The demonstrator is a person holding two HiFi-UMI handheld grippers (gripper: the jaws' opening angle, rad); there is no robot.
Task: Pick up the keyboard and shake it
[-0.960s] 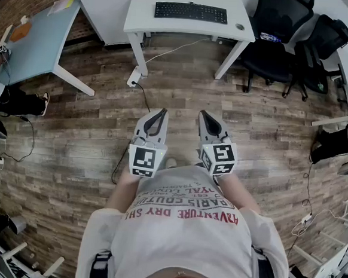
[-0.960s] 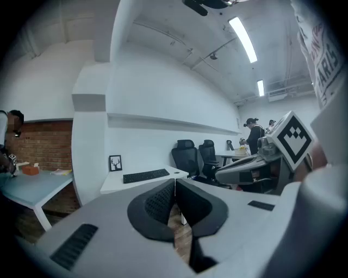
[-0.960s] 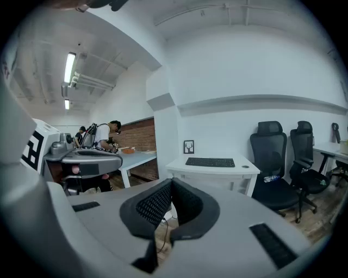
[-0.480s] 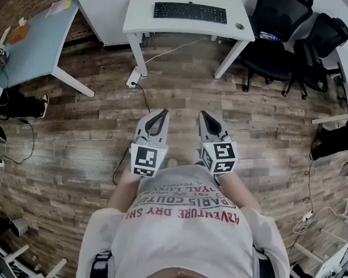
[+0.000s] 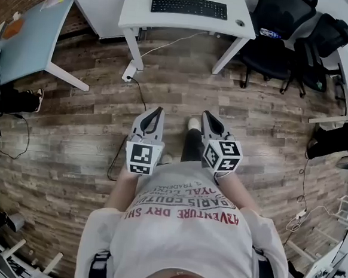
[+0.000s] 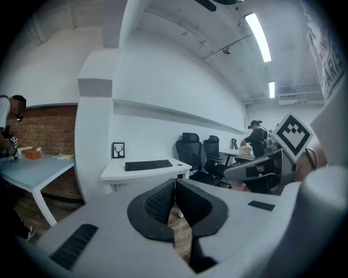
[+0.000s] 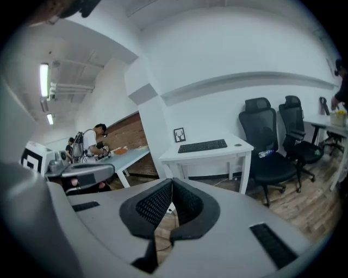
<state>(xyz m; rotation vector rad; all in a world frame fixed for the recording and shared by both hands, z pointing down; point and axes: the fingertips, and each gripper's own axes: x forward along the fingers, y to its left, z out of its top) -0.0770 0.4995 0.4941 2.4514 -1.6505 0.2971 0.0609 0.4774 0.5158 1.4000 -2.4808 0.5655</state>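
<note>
Keyboard (image 5: 189, 6), black, lies flat on the white desk (image 5: 171, 22), roughly midway between the tabletop's left and right edges. Nothing touches it. Near the tabletop's right front corner is a small round thing (image 5: 240, 23), perhaps a cable hole; it is too small to tell. The two gripper views add a small framed picture (image 6: 118, 150) that stands at the tabletop's back left corner against the wall. The head view cuts that part off.

Two black chairs (image 5: 276, 38) stand just to the right of the desk, and a pale blue table (image 5: 31, 43) stands to its left. The right gripper view shows people at that table, while the head view shows only dark legs at its own left edge.

Only the head view shows how far the grippers are from the keyboard. They are well apart from the desk, over the wood floor (image 5: 270, 131), side by side in front of the person's shirt and pointing toward the desk. The left gripper (image 5: 159, 111) has its jaws together with nothing between them. The right gripper (image 5: 205, 114) is likewise closed and empty. Each gripper's own view shows its black pads meeting at the tips, with floor visible through the gap below. Each gripper also appears at the edge of the other's view.
</note>
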